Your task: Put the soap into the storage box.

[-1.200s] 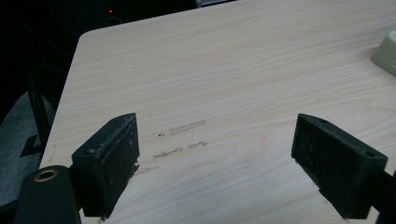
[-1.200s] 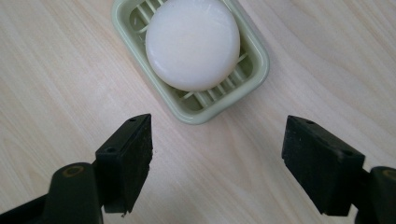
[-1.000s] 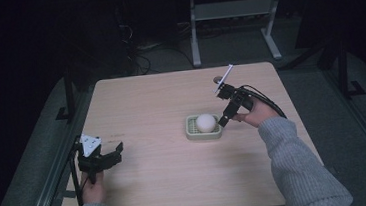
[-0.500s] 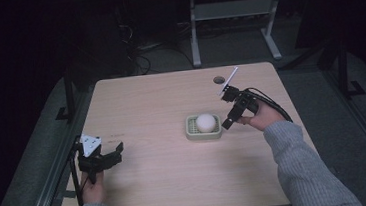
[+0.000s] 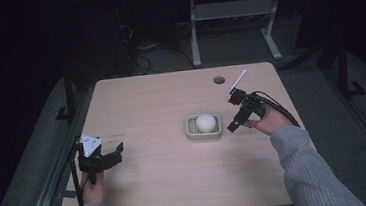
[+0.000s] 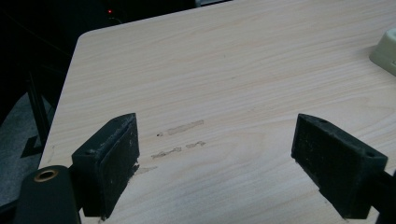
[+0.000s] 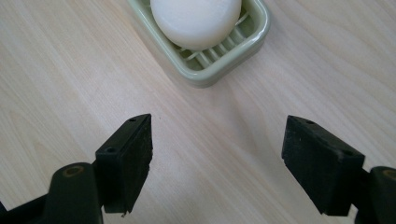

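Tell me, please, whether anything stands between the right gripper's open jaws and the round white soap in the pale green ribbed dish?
Nothing visible does. The right gripper faces the round white soap in its pale green ribbed dish, with bare light wooden table between.

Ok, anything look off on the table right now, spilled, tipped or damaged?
Nothing spilled or tipped. The white soap sits squarely in its green dish, flat on the table. The one blemish: faint scuff marks on the wood ahead of the left claw.
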A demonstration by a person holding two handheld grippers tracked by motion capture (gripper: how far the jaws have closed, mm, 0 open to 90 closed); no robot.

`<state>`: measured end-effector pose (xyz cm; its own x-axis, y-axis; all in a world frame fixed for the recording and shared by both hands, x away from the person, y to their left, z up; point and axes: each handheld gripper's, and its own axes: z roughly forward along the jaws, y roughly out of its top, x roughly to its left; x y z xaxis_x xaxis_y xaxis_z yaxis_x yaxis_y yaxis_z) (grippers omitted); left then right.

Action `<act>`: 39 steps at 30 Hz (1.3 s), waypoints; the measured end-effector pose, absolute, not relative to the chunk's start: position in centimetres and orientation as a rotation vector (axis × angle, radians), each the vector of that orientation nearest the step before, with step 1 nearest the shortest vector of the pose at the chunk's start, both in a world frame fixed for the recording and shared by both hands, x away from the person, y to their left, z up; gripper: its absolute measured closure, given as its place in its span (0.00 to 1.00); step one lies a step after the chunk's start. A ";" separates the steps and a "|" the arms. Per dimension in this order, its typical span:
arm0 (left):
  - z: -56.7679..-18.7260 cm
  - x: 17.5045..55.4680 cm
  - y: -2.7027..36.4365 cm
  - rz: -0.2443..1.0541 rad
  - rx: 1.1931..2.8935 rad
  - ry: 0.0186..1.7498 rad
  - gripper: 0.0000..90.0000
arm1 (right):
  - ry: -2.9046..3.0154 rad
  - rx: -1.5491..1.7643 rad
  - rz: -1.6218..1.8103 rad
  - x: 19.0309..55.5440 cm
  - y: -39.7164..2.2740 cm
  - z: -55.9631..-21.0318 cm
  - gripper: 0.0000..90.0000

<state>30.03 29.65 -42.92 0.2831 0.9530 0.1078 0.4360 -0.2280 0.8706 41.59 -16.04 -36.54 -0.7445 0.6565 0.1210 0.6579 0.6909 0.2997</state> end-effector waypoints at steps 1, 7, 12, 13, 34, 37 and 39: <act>-42.9 30.0 29.7 0.870 1.802 1.257 0.16 | -2.884 -1.120 -0.515 41.5 -16.1 -36.6 0.27; -42.9 30.0 29.7 0.872 1.802 1.257 0.16 | -2.876 -1.135 -0.527 40.9 -16.7 -36.9 0.27; -42.9 30.0 29.7 0.874 1.802 1.255 0.16 | -2.873 -1.139 -0.544 40.5 -17.3 -37.3 0.27; -42.9 30.0 29.7 0.874 1.802 1.255 0.16 | -2.870 -1.142 -0.547 40.4 -17.4 -37.3 0.27; -42.9 30.0 29.6 0.871 1.803 1.258 0.16 | -2.826 -1.215 -0.577 38.2 -20.6 -39.1 0.27; -42.9 30.0 29.6 0.871 1.803 1.258 0.16 | -2.821 -1.220 -0.590 38.0 -20.8 -39.4 0.27; -42.9 30.0 29.6 0.871 1.804 1.258 0.16 | -2.820 -1.218 -0.592 37.8 -21.0 -39.7 0.27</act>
